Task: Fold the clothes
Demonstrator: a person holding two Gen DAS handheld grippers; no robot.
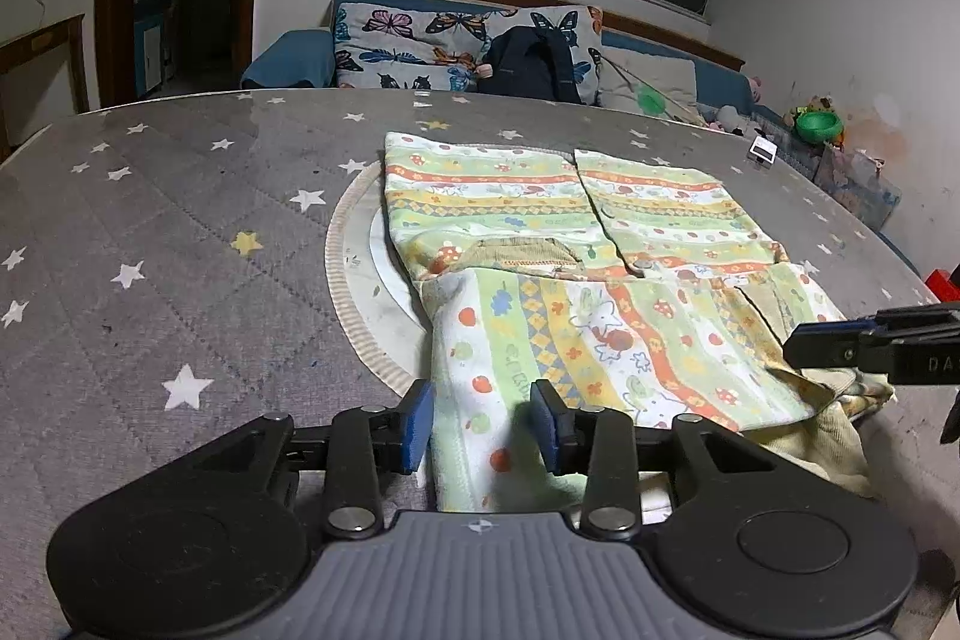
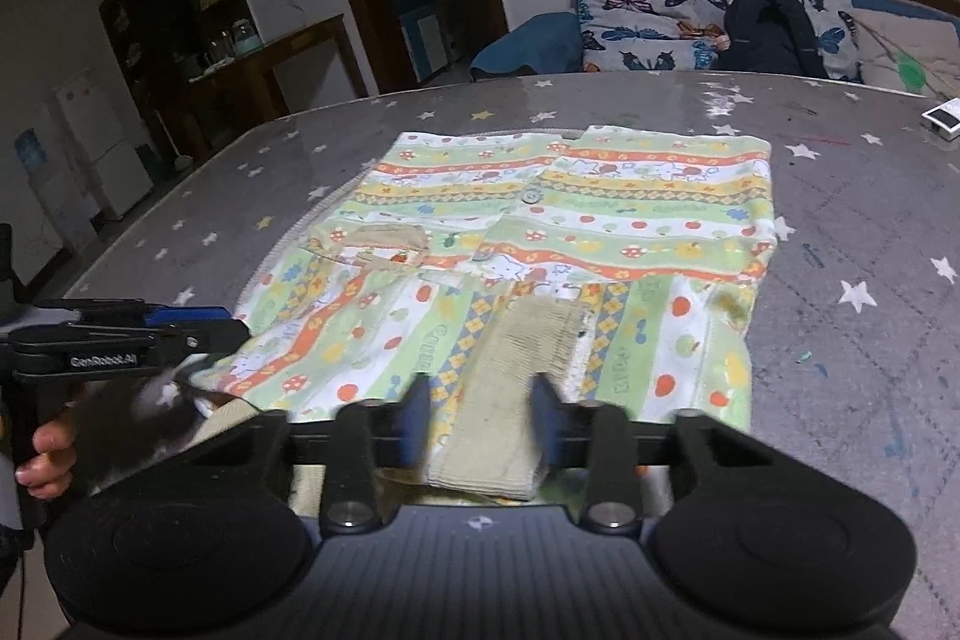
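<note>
A small striped garment (image 1: 576, 244) with green, orange and yellow cartoon print lies on the grey star-patterned table; its sleeves are folded across the near part. My left gripper (image 1: 483, 424) is open, its blue pads on either side of the near left sleeve edge. My right gripper (image 2: 480, 415) is open over a beige ribbed cuff (image 2: 522, 370) at the garment's (image 2: 558, 220) near edge. The right gripper also shows at the right edge of the left wrist view (image 1: 870, 346); the left gripper shows at the left of the right wrist view (image 2: 126, 334).
A round beige-rimmed mat (image 1: 354, 280) lies under the garment's left side. A small white box (image 1: 763, 152) sits at the far right of the table (image 1: 180, 232). A sofa with butterfly cushions (image 1: 420, 46) and a dark bag (image 1: 528, 64) stands behind.
</note>
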